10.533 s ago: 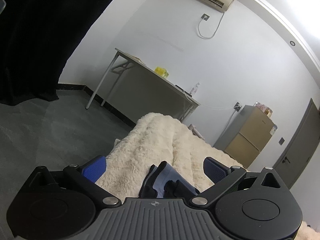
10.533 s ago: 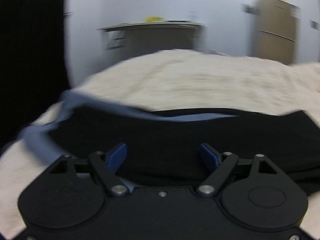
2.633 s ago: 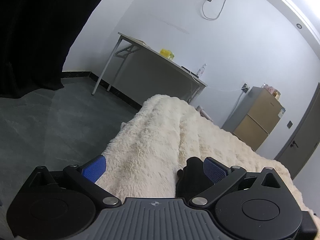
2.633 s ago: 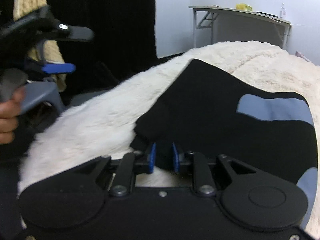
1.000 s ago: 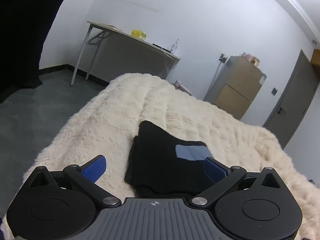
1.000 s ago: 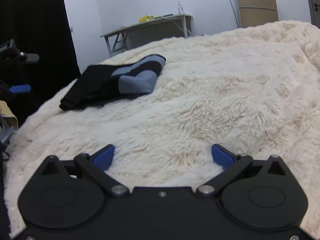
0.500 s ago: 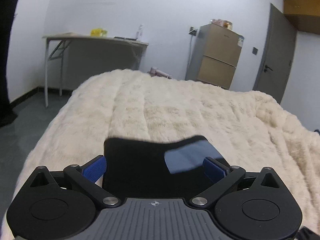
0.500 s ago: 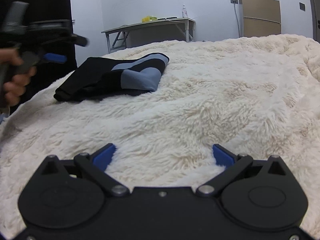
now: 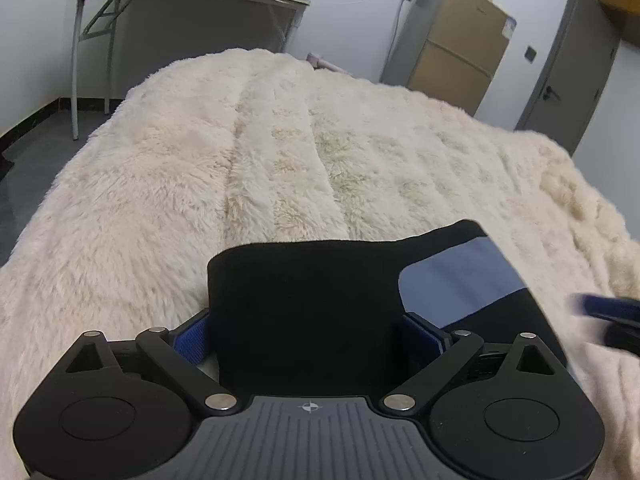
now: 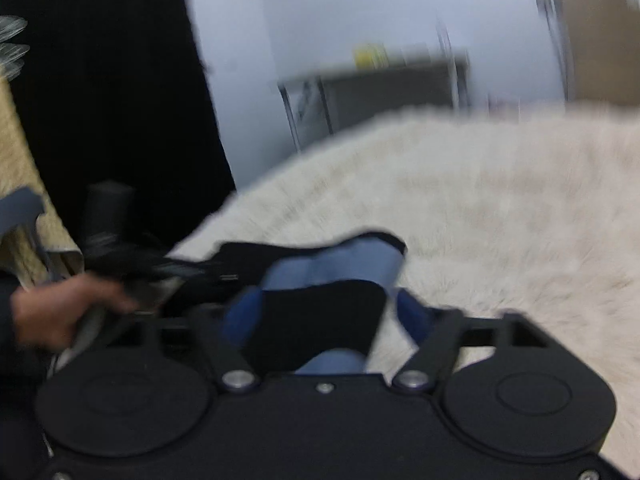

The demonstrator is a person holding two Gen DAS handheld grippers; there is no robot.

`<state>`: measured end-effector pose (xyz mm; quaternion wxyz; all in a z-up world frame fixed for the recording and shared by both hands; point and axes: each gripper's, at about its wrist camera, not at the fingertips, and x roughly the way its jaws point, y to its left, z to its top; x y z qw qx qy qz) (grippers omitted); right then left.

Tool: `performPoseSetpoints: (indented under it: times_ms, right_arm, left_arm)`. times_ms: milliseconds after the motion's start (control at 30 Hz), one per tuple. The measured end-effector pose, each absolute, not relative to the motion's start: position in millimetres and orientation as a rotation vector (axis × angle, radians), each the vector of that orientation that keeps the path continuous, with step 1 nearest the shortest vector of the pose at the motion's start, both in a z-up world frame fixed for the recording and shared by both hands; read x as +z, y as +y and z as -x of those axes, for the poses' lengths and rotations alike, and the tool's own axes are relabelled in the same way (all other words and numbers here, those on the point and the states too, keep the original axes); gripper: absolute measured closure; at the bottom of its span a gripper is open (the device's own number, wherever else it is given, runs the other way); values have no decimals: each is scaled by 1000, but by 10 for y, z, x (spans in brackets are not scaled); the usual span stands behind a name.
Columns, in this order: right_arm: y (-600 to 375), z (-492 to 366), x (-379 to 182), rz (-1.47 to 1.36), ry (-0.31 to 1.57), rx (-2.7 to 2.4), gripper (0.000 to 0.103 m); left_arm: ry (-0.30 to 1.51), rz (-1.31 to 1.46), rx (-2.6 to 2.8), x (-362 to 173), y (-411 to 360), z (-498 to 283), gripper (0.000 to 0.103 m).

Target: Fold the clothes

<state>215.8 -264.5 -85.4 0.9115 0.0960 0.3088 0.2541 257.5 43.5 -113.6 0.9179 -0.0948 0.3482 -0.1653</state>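
Observation:
A folded black garment with grey-blue panels [image 9: 320, 292] lies on the fluffy cream blanket [image 9: 280, 152] near its front edge. My left gripper [image 9: 308, 334] is open, its blue pads on either side of the garment's near end. In the blurred right wrist view the same garment [image 10: 320, 280] sits between the blue pads of my right gripper [image 10: 326, 316], which is open around its near edge. The right gripper shows as a blur at the right edge of the left wrist view [image 9: 604, 316]. The left gripper and the hand holding it show at left in the right wrist view [image 10: 120, 264].
A grey folding table [image 9: 180, 4] with a yellow box and a bottle stands beyond the bed. A tan fridge [image 9: 452, 44] and a grey door [image 9: 568, 64] are at back right. A black curtain [image 10: 112, 92] hangs at left. Dark floor [image 9: 24, 160] lies left of the bed.
Both grippers have moved in to the folded garment: the left now straddles its near end, and the right has swung fast from the far side to its other edge.

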Motion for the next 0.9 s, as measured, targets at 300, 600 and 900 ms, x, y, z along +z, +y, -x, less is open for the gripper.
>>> performPoseSetpoints:
  times_ms: [300, 600, 900]
  right_arm:
    - [-2712, -2712, -1190, -461, 780, 607, 83]
    - [-3124, -2325, -664, -285, 666, 446, 79]
    - [-2703, -1832, -524, 6, 435, 228, 38]
  left_arm:
    - [694, 209, -346, -1167, 510, -2436, 8]
    - [658, 196, -341, -839, 352, -2342, 8]
    - [591, 184, -308, -522, 267, -1783, 1]
